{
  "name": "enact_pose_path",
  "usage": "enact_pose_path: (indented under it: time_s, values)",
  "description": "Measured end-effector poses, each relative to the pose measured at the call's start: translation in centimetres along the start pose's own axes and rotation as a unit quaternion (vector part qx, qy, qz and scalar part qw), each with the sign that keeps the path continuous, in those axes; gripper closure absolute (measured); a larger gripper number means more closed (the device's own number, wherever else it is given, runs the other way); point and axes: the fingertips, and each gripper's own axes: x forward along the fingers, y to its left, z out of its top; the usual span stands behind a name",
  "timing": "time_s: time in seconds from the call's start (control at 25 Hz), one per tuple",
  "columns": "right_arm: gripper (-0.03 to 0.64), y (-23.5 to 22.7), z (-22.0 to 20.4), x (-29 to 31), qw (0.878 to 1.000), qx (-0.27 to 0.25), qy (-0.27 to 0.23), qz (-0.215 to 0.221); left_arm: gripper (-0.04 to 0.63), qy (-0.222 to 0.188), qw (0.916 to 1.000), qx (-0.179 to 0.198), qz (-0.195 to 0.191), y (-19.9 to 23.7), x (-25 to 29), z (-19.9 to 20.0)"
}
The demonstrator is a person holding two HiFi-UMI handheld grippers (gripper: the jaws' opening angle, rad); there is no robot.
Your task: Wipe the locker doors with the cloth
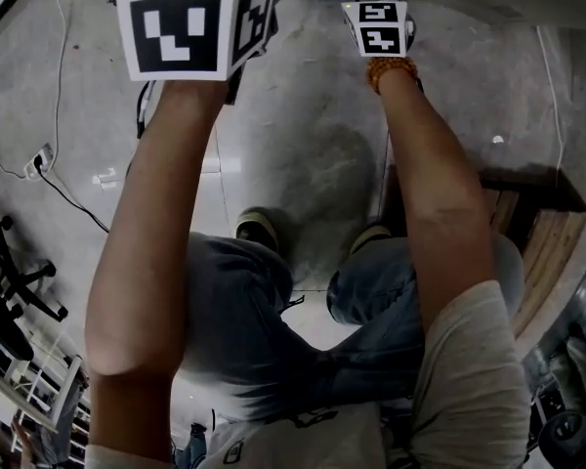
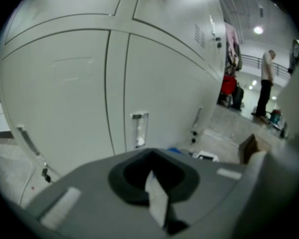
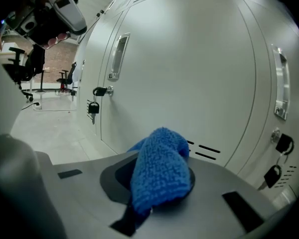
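Cloth (image 3: pixel 159 171), blue and bunched, is clamped in the right tongs (image 3: pixel 142 208). A fat fold stands proud of the tips, close to a locker door (image 3: pixel 189 68), though I cannot tell whether it touches. The left tongs (image 2: pixel 157 205) are closed on nothing and face other doors (image 2: pixel 60 93).

To wipe well, I would press the fold flat onto the panel so that only fabric meets the paint, never the tips. Then work in long overlapping strokes from the top down, turning the wrist to keep the cloth square to the metal.

The broad bare middle of the door gives the freest run. At its left edge a handle (image 3: pixel 118 56) sticks out, with a padlock (image 3: pixel 93 107) hanging below. To the right are a second handle (image 3: pixel 281 86) and more padlocks (image 3: pixel 274 175), all likely to snag the loops of the cloth. Low vent slots (image 3: pixel 204 151) need a lighter pass. A wooden box (image 1: pixel 542 233) on the floor (image 1: pixel 303 154) limits stepping to the right, so the left tongs are best kept clear.
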Motion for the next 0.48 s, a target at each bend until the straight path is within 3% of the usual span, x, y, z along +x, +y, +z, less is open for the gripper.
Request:
enact_pose_path:
  time_s: [0.24,0.48]
  values:
    - [0.584,-3.2,-1.0,-1.2,0.999,-0.005,0.024,-0.023,0.592,-0.003,1.0000,0.005,-0.006,-0.6,0.1,0.2]
    - [0.584,-5.6,2.0,-3.7,0.999,0.000,0.015,-0.034,0.592,-0.005,0.9997,0.014,-0.018,-1.9,0.1,0.3]
